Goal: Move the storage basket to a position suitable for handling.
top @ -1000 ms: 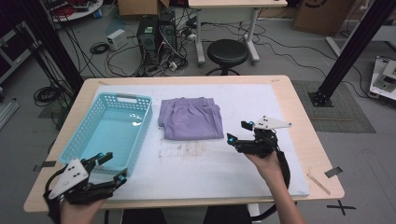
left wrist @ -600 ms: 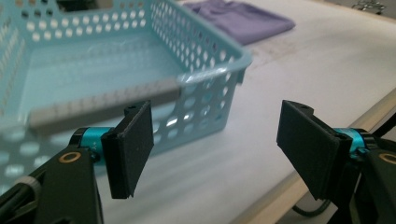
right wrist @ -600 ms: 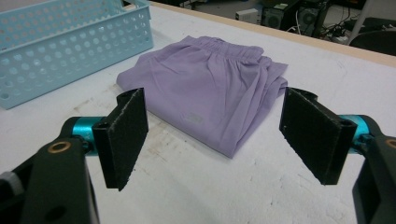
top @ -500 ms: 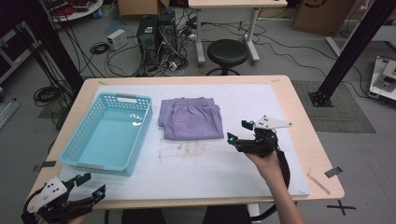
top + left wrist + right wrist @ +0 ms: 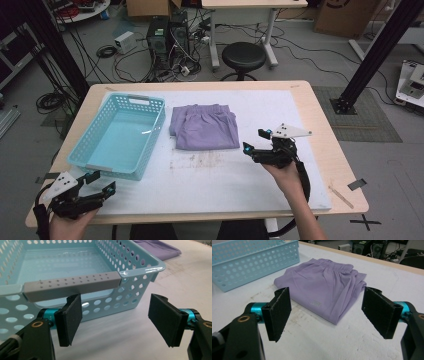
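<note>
A light blue perforated basket (image 5: 159, 127) stands empty on the left of the white-covered table. Folded purple shorts (image 5: 205, 126) lie just right of it. My left gripper (image 5: 102, 181) is open near the table's front left corner, a little short of the basket's near wall. In the left gripper view its jaws stand wide apart (image 5: 117, 317) before the basket's grey handle (image 5: 72, 285). My right gripper (image 5: 253, 140) is open just right of the shorts, low over the table. In the right gripper view the shorts (image 5: 324, 287) lie between and beyond its gripper's jaws (image 5: 327, 312), untouched.
White sheet (image 5: 225, 180) covers most of the wooden table. A thin wooden stick (image 5: 341, 194) lies near the right front corner. Behind the table are a black stool (image 5: 243, 55), a computer tower (image 5: 159, 37) and floor cables. Black frame posts stand at both sides.
My left gripper dipped back toward the table's front left corner, then came forward again toward the basket's near wall. The right gripper, shorts and basket have not moved.
</note>
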Demonstrator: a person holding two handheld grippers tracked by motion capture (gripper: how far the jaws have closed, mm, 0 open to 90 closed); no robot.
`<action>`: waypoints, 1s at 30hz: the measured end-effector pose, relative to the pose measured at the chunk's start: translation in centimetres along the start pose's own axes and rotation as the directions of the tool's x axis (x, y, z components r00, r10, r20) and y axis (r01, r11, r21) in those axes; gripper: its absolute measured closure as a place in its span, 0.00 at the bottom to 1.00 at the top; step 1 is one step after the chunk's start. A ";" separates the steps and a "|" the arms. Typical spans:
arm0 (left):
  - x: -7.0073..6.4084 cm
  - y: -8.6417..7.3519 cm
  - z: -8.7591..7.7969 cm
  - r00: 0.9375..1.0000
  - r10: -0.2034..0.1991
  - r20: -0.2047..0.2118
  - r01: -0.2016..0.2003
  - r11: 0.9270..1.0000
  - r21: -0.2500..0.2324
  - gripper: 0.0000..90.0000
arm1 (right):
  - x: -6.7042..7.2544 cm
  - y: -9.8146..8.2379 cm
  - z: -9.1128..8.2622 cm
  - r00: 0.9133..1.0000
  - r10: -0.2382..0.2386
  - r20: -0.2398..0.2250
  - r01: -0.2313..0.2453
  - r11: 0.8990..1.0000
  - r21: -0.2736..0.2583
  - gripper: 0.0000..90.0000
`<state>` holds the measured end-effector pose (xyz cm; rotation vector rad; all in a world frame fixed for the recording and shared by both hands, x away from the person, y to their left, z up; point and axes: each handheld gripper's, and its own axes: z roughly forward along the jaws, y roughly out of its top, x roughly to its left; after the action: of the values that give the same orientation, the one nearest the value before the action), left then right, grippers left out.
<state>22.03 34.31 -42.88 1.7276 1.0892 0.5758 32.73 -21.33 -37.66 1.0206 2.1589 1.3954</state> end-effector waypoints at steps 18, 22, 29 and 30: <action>2.7 2.7 5.5 0.999 0.004 -0.040 -0.005 1.000 -0.019 0.30 | -0.2 -0.3 0.4 1.000 0.005 0.012 -0.005 1.000 0.018 0.27; 1.9 2.0 4.6 0.998 0.007 -0.063 -0.008 1.000 -0.024 0.30 | -0.4 -0.3 0.4 1.000 0.007 0.013 -0.007 1.000 0.017 0.27; -1.7 2.3 3.7 0.998 0.056 -0.015 -0.057 0.996 -0.063 0.31 | -0.4 -0.5 0.9 0.999 0.009 0.041 -0.010 1.000 0.026 0.27; -2.4 2.6 4.1 0.998 0.064 0.005 -0.064 0.995 -0.070 0.31 | -0.4 -0.5 1.4 0.998 0.012 0.061 -0.014 0.999 0.032 0.27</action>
<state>25.04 29.95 -41.96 1.7072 1.0002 0.6399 33.69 -20.94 -38.75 1.0763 2.1415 1.3222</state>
